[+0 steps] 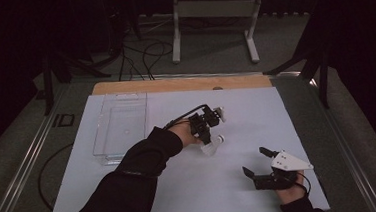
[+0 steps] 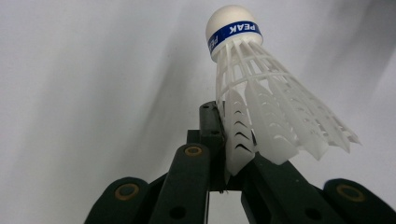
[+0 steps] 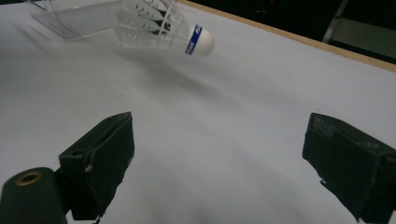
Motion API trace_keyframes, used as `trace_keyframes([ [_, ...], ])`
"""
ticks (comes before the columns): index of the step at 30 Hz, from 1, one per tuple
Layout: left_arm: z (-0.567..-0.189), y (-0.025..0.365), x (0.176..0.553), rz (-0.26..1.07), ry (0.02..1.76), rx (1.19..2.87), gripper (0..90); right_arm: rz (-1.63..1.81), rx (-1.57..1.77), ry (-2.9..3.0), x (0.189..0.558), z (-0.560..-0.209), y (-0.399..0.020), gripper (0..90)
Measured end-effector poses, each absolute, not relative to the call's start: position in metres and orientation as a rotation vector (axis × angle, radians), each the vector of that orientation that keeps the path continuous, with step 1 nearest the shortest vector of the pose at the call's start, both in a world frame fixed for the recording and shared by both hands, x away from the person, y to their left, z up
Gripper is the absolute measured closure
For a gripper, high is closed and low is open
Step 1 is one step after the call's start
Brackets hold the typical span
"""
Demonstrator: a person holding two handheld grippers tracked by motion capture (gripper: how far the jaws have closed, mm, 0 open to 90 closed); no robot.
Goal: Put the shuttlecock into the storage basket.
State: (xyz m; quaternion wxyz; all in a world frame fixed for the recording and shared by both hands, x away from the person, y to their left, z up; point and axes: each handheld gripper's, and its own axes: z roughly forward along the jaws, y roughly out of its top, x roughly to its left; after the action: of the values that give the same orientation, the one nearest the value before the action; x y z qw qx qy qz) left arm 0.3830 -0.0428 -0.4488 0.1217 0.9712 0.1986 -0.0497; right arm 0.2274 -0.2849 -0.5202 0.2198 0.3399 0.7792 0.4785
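A white plastic shuttlecock (image 2: 261, 107) with a blue band reading PEAK around its cork hangs above the white table sheet (image 1: 242, 192). My left gripper (image 2: 227, 137) is shut on the edge of its skirt, and the cork points away from the jaws. In the high view the left gripper (image 1: 203, 127) is over the middle of the sheet, with the shuttlecock (image 1: 214, 144) just below it. My right gripper (image 1: 255, 161) rests open near the front right, with nothing between its jaws. The right gripper view shows its jaws wide apart (image 3: 219, 149) and the shuttlecock (image 3: 159, 25) farther off, off the surface.
A clear plastic tray (image 1: 122, 123) lies on the left part of the sheet, also seen behind the shuttlecock as the clear tray (image 3: 70, 18). The table's wooden edge (image 1: 182, 84) runs along the back. Cables and a white stand (image 1: 214, 14) are on the floor beyond.
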Motion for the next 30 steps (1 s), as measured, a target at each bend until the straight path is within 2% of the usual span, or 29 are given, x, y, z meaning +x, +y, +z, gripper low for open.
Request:
trace_keyframes([
  [30,-0.4,-0.003,0.39,-0.093,0.664,2.8,90.0,1.316,0.942,2.168,0.228,-0.521,-0.284,9.4],
])
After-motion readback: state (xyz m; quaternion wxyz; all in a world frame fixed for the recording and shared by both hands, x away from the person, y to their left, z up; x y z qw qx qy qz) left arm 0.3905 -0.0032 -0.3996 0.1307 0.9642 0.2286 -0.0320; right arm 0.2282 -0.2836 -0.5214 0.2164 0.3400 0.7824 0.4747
